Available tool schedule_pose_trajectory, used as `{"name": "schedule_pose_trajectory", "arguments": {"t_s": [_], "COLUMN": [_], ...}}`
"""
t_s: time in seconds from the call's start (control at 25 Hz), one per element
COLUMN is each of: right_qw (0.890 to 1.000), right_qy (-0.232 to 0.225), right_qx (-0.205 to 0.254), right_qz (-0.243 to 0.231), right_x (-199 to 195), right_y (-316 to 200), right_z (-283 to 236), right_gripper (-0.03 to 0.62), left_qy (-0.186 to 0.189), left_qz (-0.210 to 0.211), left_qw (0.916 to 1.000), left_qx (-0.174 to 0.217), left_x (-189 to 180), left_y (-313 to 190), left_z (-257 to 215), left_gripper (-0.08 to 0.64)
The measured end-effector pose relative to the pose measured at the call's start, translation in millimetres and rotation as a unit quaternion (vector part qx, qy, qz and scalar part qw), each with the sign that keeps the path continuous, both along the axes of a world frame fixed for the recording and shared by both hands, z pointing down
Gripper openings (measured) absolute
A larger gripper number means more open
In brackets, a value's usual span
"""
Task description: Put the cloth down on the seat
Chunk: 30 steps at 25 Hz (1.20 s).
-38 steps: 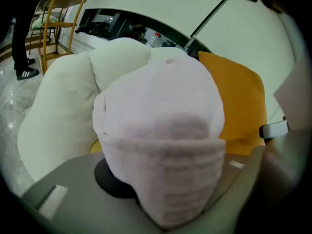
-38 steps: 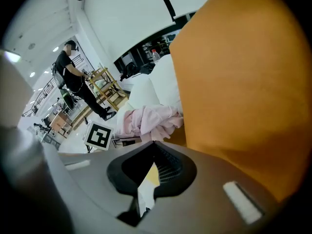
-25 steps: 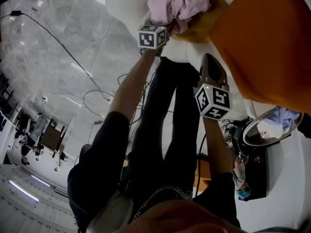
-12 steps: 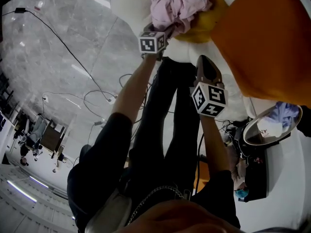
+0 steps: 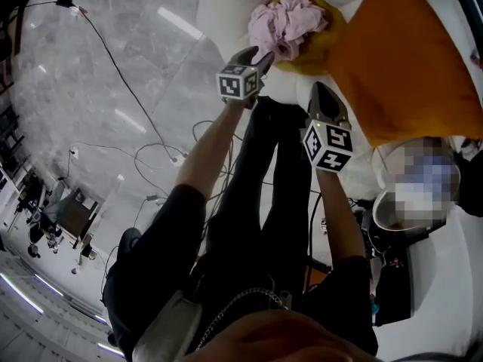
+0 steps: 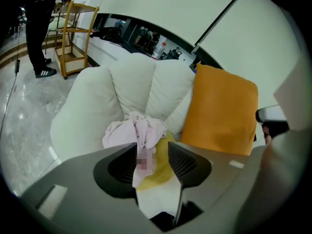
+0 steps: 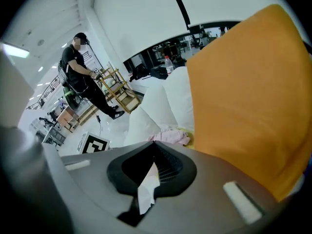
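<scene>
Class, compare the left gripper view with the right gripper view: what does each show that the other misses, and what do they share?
Only the left gripper view: the left tongs, jaws apart after just closing partway, with the pink cloth showing in their gap, unpinched. Only the right gripper view: the right tongs, jaws together, and the left tongs' marker cube. Both: that cloth bunched on the white armchair, near the orange cushion.

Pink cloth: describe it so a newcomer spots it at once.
Find the white armchair with the big orange cushion. On its seat, beside that cushion, a crumpled pink cloth lies atop something yellow. It is the only pink, wrinkled thing there.
</scene>
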State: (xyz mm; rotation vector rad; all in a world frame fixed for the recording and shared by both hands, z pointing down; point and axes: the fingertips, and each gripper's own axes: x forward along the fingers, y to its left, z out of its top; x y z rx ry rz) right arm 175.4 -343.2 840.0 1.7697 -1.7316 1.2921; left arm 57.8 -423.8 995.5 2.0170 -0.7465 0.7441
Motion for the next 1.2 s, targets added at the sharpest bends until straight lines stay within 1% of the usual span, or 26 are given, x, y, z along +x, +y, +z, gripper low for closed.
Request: {"name": "schedule_pose_trajectory", "arguments": {"t_s": [0.08, 0.16, 0.24, 0.36, 0.48, 0.6, 0.72, 0.8, 0.92, 1.0, 1.12, 1.2], "right_qw": [1.0, 1.0, 1.0, 0.999, 0.995, 0.992, 0.987, 0.985, 0.986, 0.987, 0.986, 0.985], "right_qy": [0.003, 0.005, 0.008, 0.008, 0.02, 0.018, 0.035, 0.043, 0.035, 0.03, 0.032, 0.033], "right_qx": [0.008, 0.013, 0.016, 0.023, 0.04, 0.05, 0.061, 0.058, 0.053, 0.055, 0.077, 0.099], "right_qz": [-0.008, -0.014, -0.017, -0.032, -0.087, -0.115, -0.142, -0.157, -0.156, -0.149, -0.142, -0.137], "right_x": [0.2, 1.5, 3.2, -1.2, -20.0, -33.0, -38.2, -40.8, -34.7, -28.5, -18.5, -13.9], "right_y": [-2.6, -2.0, -1.5, -6.2, -6.0, -0.8, 3.7, 11.6, 30.2, 38.7, 39.6, 34.4], "right_z": [-17.5, -33.1, -47.3, -74.1, -110.4, -139.8, -165.8, -182.3, -210.4, -233.4, -274.8, -303.4], "right_gripper": [0.003, 0.003, 0.003, 0.003, 0.003, 0.003, 0.002, 0.003, 0.002, 0.002, 0.002, 0.002], "left_qy": [0.009, 0.014, 0.019, 0.027, 0.036, 0.039, 0.042, 0.046, 0.057, 0.062, 0.068, 0.075], "left_qz": [0.002, 0.002, 0.004, 0.008, 0.011, 0.013, 0.02, 0.023, 0.032, 0.048, 0.077, 0.091], "left_qw": [0.9999, 0.9997, 0.9995, 0.9988, 0.9977, 0.9961, 0.9935, 0.9916, 0.9892, 0.9869, 0.9816, 0.9765], "left_qx": [0.01, 0.017, 0.026, 0.041, 0.057, 0.079, 0.104, 0.119, 0.131, 0.141, 0.161, 0.18], "left_x": [3.8, 5.8, 6.8, 12.5, 21.4, 28.2, 34.5, 37.0, 45.8, 52.4, 62.7, 68.0], "left_y": [2.3, 6.0, 6.7, 2.4, 5.8, 10.2, 8.5, 8.9, 21.6, 32.7, 44.7, 46.4], "left_z": [-26.4, -52.2, -76.9, -115.3, -158.9, -202.1, -244.0, -275.2, -320.7, -349.2, -391.5, -418.4], "left_gripper": [0.165, 0.039, 0.009, 0.009, 0.009, 0.009, 0.009, 0.009, 0.009, 0.009, 0.009, 0.009]}}
